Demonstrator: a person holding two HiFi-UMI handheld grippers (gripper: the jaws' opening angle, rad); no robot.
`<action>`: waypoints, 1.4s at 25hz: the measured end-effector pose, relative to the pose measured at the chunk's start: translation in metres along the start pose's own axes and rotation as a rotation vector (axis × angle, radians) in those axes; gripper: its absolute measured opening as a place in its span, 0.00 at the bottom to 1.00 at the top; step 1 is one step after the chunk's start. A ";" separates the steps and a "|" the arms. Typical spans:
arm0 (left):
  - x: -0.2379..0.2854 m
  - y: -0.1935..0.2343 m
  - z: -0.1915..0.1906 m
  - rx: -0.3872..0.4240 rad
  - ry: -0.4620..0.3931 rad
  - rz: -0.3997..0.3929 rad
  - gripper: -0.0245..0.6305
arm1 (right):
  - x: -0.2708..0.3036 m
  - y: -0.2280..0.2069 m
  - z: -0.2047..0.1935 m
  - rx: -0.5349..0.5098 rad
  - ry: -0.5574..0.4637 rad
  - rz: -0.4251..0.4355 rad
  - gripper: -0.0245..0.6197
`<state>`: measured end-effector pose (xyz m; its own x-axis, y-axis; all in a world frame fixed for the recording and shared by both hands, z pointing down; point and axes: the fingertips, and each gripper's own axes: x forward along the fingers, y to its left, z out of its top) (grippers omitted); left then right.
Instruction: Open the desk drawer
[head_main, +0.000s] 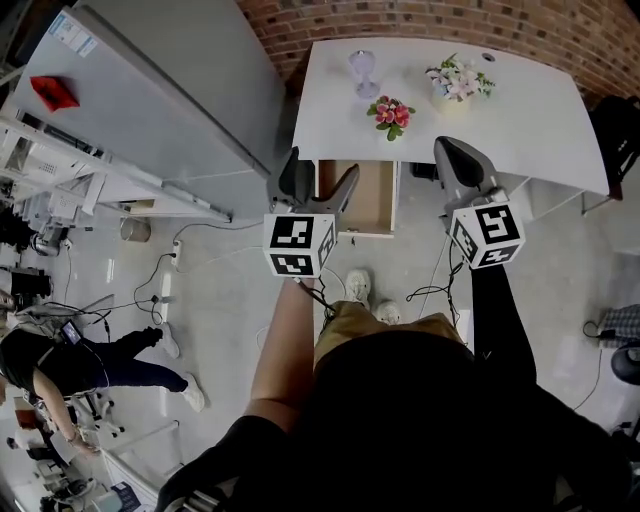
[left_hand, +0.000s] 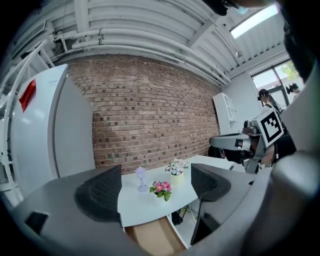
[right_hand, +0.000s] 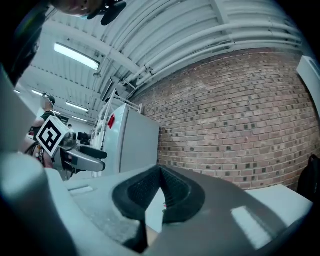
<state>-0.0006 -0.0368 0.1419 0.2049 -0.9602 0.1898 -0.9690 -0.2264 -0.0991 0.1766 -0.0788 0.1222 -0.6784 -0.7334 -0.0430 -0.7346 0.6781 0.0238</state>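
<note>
The drawer (head_main: 366, 196) juts forward from under the near edge of the white table (head_main: 520, 100), left of the table's middle, its pale wooden inside open to the head view. The left tongs (head_main: 318, 186) hang just in front of it with their jaws wide apart and nothing between them; in the head view the inner jaw overlaps the drawer's left side, but I cannot tell whether it touches. Through the gap in the left gripper view the table top and the wooden drawer below it show beyond the pads. The right tongs (head_main: 456, 160) are held to the right of the drawer, over the table's front edge, jaws pressed together and empty. On the table, a bunch of pink flowers (head_main: 391, 112) lies nearest the front, a pot of pale flowers (head_main: 455, 80) stands behind and to its right, and a small purple ornament (head_main: 363, 73) stands behind and to its left. A brick wall (head_main: 400, 18) runs behind the table, and a white cabinet (head_main: 150, 90) stands to its left. The holder's shoes (head_main: 358, 285) rest on the grey floor (head_main: 220, 300) below the drawer. Another person (head_main: 60, 360) is well off to the left.
</note>
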 end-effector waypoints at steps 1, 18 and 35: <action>0.000 -0.001 0.001 0.008 -0.001 0.003 0.71 | -0.001 -0.001 0.000 -0.003 -0.001 0.003 0.04; -0.004 -0.003 0.023 0.034 -0.069 0.095 0.05 | -0.008 -0.013 0.000 -0.001 -0.013 0.006 0.04; -0.002 0.000 0.024 0.056 -0.088 0.085 0.05 | -0.012 -0.012 -0.002 -0.086 0.009 -0.021 0.04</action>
<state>0.0019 -0.0392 0.1182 0.1358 -0.9864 0.0923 -0.9746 -0.1498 -0.1664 0.1935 -0.0788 0.1241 -0.6628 -0.7480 -0.0352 -0.7465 0.6564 0.1090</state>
